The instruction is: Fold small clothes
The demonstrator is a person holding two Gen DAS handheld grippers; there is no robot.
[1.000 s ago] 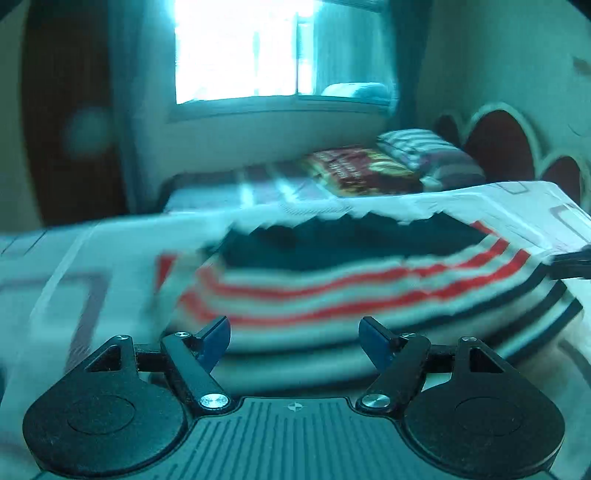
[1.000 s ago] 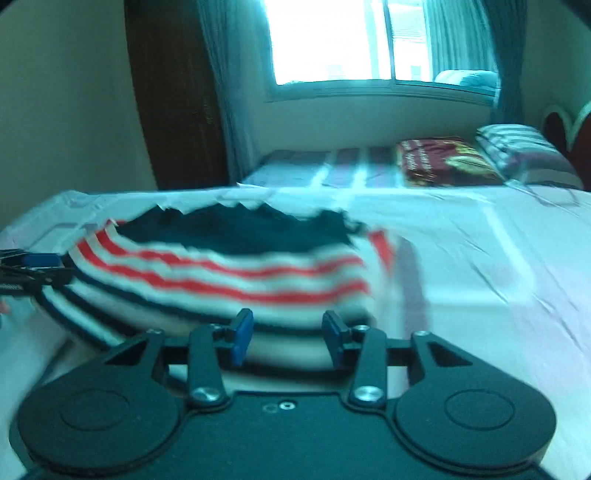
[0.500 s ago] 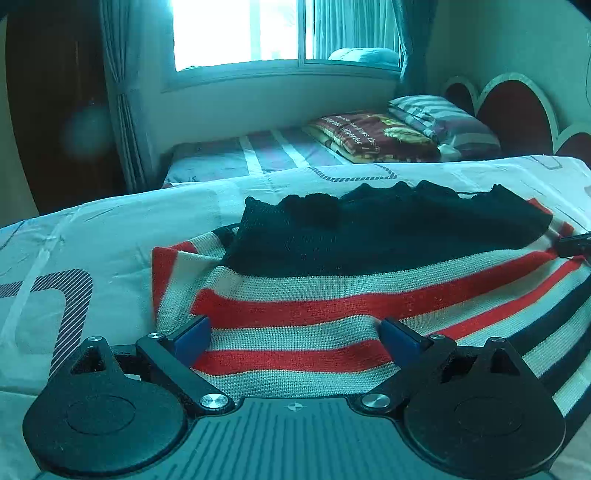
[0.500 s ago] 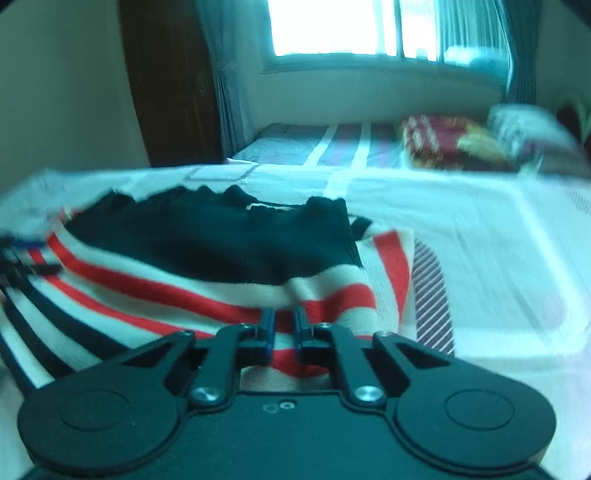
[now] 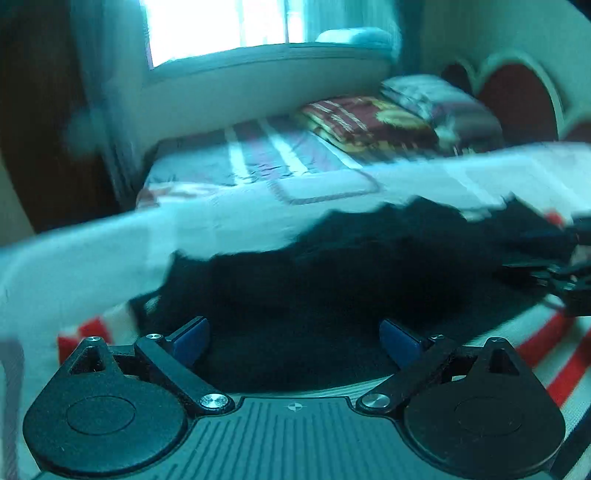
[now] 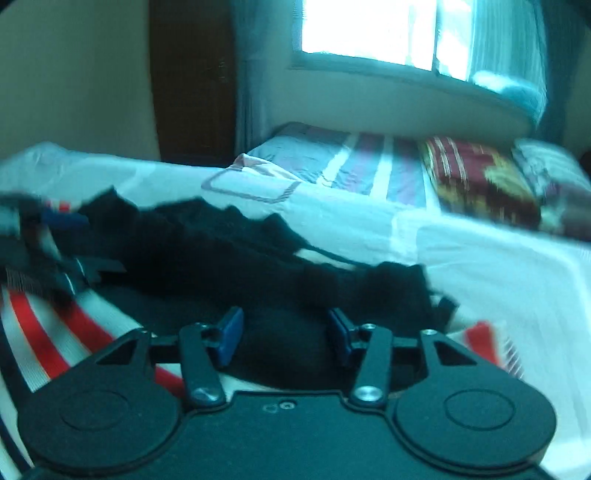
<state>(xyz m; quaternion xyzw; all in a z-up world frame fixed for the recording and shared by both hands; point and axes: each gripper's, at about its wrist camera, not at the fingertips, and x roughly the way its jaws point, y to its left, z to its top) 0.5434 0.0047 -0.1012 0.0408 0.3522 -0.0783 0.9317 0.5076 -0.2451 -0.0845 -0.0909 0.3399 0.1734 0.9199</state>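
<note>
A small knitted garment (image 5: 332, 280), navy at the top with red, white and navy stripes, lies on the white bed sheet (image 5: 92, 251). My left gripper (image 5: 293, 338) is open, low over the navy part, with nothing between its blue pads. My right gripper (image 6: 284, 334) is open over the same navy part (image 6: 229, 266), empty. Each gripper shows at the edge of the other's view: the right one in the left wrist view (image 5: 565, 273), the left one in the right wrist view (image 6: 40, 236). Both views are blurred by motion.
The sheet (image 6: 498, 280) spreads to the sides. Beyond it is a second bed (image 5: 266, 155) with a red patterned blanket (image 5: 369, 122) and a pillow (image 5: 439, 99), under a bright window (image 6: 369, 29). A dark wooden door (image 6: 192, 81) stands at the left.
Both grippers have moved forward from the striped hem to over the navy part. The right gripper, shut half a second ago, is now open. The left has stayed open.
</note>
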